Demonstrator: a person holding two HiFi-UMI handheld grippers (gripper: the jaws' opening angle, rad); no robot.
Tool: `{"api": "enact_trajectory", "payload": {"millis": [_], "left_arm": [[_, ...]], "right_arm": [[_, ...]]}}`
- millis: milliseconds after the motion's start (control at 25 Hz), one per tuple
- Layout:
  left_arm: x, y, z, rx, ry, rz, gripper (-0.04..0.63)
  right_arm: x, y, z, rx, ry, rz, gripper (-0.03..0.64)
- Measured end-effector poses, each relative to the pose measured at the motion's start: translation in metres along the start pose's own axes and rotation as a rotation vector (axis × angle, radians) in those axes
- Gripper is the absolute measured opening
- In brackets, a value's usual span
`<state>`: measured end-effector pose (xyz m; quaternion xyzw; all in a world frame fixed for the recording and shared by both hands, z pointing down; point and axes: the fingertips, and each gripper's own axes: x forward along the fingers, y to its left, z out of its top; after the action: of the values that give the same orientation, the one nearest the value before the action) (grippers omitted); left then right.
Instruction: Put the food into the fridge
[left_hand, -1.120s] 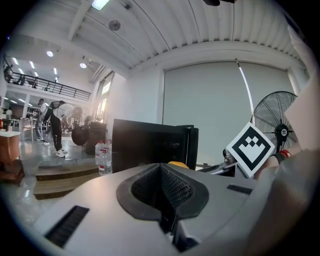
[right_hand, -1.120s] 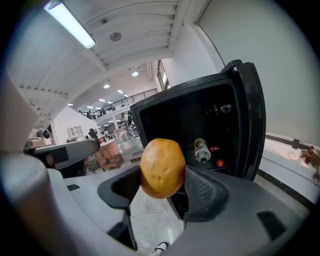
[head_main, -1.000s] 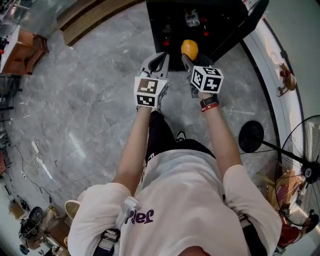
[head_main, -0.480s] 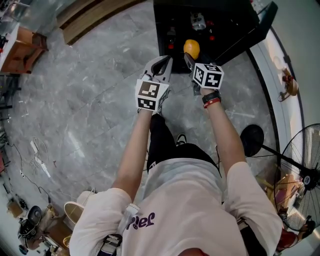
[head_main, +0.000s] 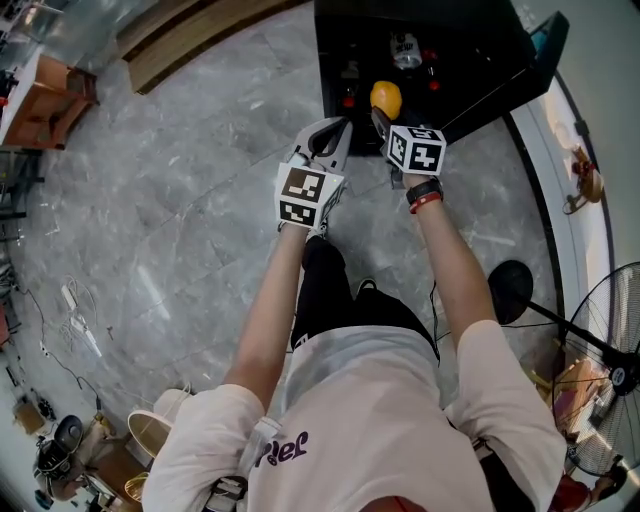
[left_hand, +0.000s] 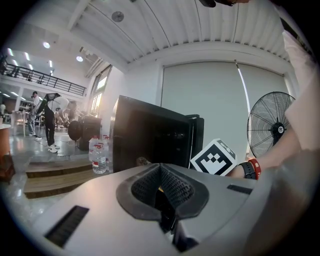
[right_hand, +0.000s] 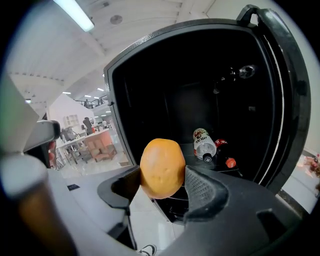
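An orange (right_hand: 162, 168) is clamped between the pads of my right gripper (right_hand: 159, 181), which is shut on it. In the head view the orange (head_main: 386, 98) hangs at the open mouth of a small black fridge (head_main: 478, 48), with the right gripper (head_main: 384, 113) just below it. The fridge (right_hand: 170, 80) stands open with its door (right_hand: 281, 95) swung to the right. Inside lie bottles (right_hand: 206, 144) on a shelf. My left gripper (head_main: 328, 135) is held beside the right one, left of the fridge front. Its jaws (left_hand: 162, 192) are closed with nothing between them.
A standing fan (head_main: 606, 345) with a round base (head_main: 510, 279) is to the right on the grey marble floor (head_main: 160, 220). A wooden step (head_main: 190, 35) runs at the far left. Water bottles (left_hand: 98, 155) stand on a step beside the fridge. People stand far off in the hall.
Both grippers have moved forward toward the fridge, and the orange now sits closer to its opening. The person has stepped forward.
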<state>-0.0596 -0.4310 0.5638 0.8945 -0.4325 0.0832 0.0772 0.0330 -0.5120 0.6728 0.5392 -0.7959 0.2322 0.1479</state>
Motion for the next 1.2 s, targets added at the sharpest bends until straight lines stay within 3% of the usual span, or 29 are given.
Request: {"api": "enact_trajectory", "payload": {"millis": [360, 1200], "left_arm": [[0.023, 0.011, -0.021, -0.020, 0.014, -0.019, 0.017], [0.057, 0.038, -0.040, -0.025, -0.037, -0.030, 0.017]], "right_arm": [[0.046, -0.009, 0.000, 0.013, -0.010, -0.007, 0.292], [0.148, -0.036, 0.004, -0.057, -0.001, -0.022, 0.291]]}}
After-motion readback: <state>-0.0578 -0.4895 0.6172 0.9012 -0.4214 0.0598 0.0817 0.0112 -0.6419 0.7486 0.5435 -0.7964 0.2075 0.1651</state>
